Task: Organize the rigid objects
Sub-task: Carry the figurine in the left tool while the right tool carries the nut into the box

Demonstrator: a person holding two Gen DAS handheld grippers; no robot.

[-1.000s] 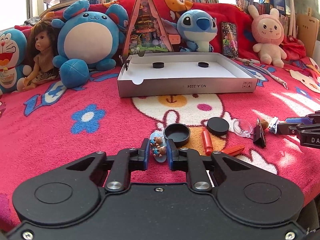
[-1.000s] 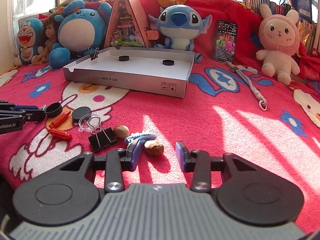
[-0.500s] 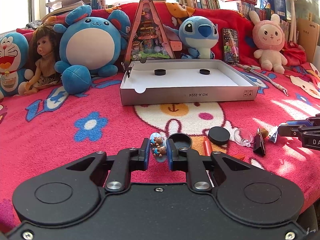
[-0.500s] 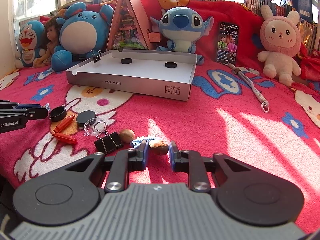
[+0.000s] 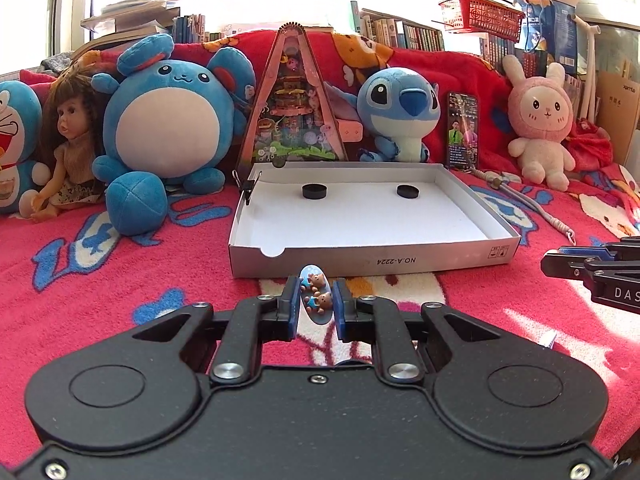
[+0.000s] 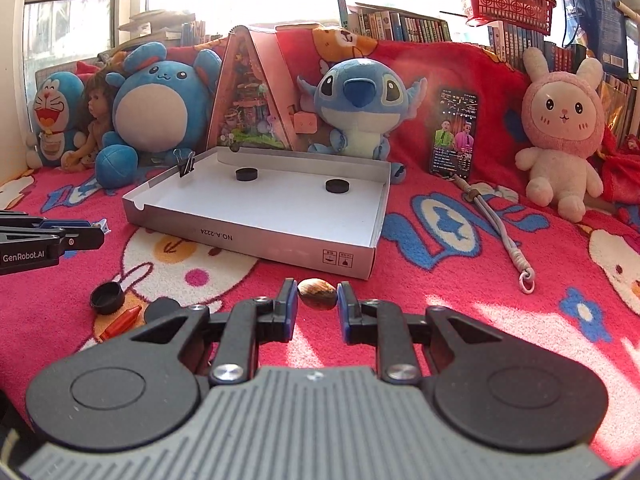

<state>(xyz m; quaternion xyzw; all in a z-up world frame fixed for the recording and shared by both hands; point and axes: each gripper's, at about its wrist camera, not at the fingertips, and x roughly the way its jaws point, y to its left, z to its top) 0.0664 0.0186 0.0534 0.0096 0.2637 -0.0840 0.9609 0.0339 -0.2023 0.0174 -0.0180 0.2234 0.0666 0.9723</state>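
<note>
My left gripper is shut on a small blue oval charm with two brown bears, held above the blanket just in front of the white shallow box. My right gripper is shut on a brown nut-like stone, raised near the box's front right corner. Two black round caps lie in the box, also showing in the right wrist view. A black binder clip grips the box's left wall.
On the red blanket at the left of the right wrist view lie a black cup-shaped cap, a red crayon-like piece and a black disc. Plush toys, a doll, a triangular display and a phone line the back. A grey cord lies right.
Both grippers rose off the blanket and moved toward the box. The right gripper closed on the brown stone and lifted it; the left kept the bear charm.
</note>
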